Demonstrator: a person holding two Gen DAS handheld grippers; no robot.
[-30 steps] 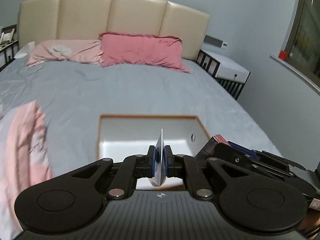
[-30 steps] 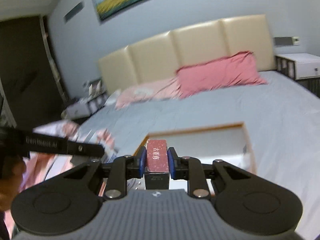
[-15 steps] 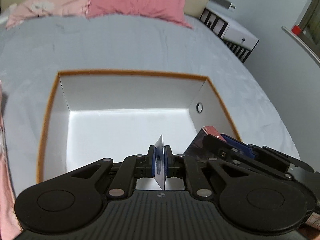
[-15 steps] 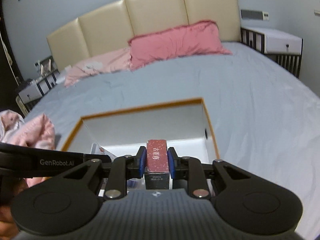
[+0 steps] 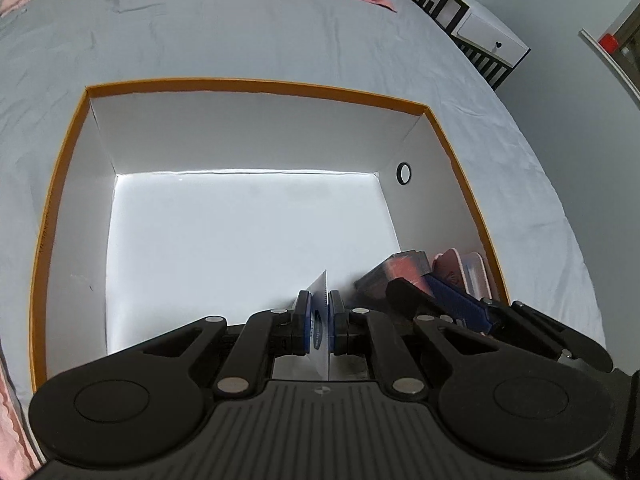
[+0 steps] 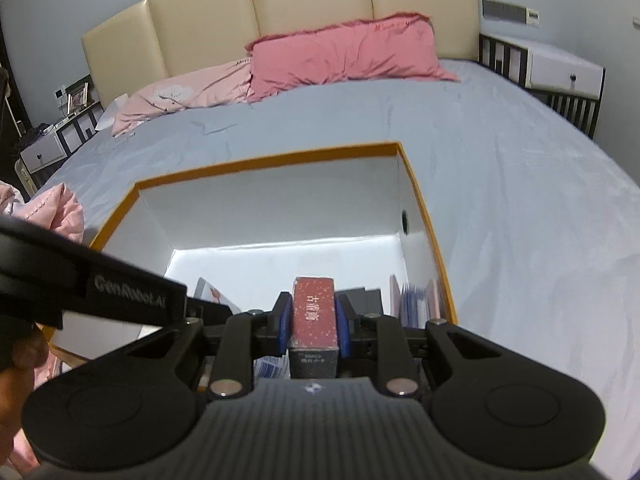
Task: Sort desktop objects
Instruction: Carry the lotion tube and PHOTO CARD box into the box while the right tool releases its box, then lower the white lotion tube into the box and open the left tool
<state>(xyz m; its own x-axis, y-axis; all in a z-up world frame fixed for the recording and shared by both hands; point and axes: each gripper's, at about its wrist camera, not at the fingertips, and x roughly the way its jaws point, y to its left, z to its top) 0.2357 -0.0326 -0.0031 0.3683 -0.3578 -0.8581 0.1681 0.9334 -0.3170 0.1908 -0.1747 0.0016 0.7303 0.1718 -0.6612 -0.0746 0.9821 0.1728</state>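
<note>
A white box with an orange rim [image 5: 256, 83] lies open on the bed. My left gripper [image 5: 319, 300] hangs over its near edge, shut on a thin white card with blue print [image 5: 320, 320] held edge-on. To its right, my right gripper [image 6: 313, 304] is shut on a small red box with a dark end [image 6: 314, 312], also above the near part of the box [image 6: 272, 159]. In the near right corner of the box stand several flat items, pink, blue and clear [image 5: 460, 264]. The left gripper's body [image 6: 120, 292] crosses the right wrist view.
The box rests on a grey bed sheet [image 5: 240, 32]. Pink pillows [image 6: 344, 52] lean on a cream headboard. A white nightstand [image 5: 488, 36] stands at the right of the bed, a pink blanket [image 6: 52, 212] lies at the left. A person's hand [image 6: 16, 360] shows at the lower left.
Both grippers have come down and forward over the box and tipped downward. The box now fills the views. The card and the red box stay gripped.
</note>
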